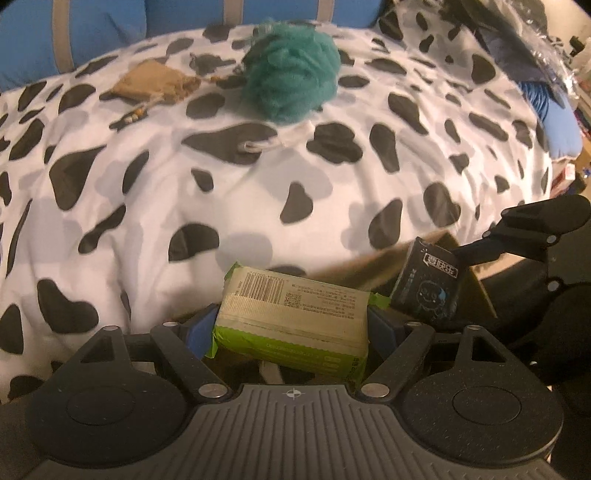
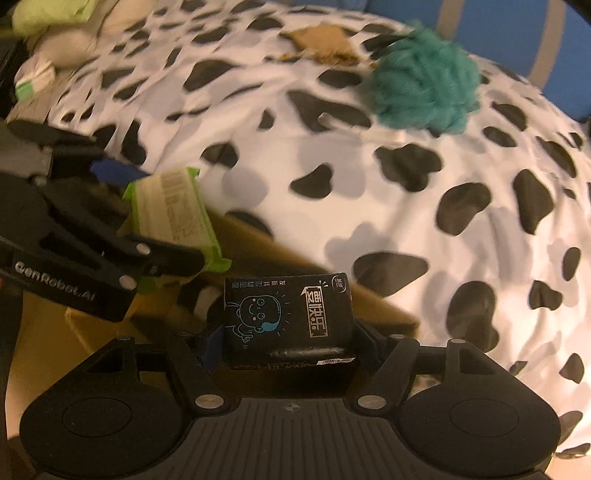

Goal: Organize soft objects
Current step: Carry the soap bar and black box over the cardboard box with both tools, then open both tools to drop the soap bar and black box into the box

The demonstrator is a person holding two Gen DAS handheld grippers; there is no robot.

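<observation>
My left gripper [image 1: 291,325] is shut on a green tissue pack [image 1: 295,314], gripped at both ends by the blue pads, barcode side up. Just to its right, my right gripper [image 2: 288,343] is shut on a black tissue pack [image 2: 288,317] printed with a blue cartoon face. Both packs hang over an open cardboard box [image 2: 384,310] at the near edge of the bed. From the right wrist view the left gripper [image 2: 147,214] and its green pack [image 2: 170,206] appear at left. A teal bath pouf [image 1: 291,74] and a tan drawstring pouch [image 1: 155,83] lie farther back on the cow-print blanket [image 1: 147,206].
A white cord loop [image 1: 258,146] lies on the blanket in front of the pouf. Blue pillows [image 1: 92,29] line the back. A blue cushion [image 1: 561,125] and bagged clutter [image 1: 535,44] sit at far right. A pale plush [image 2: 66,40] and another green pack [image 2: 48,14] lie far left.
</observation>
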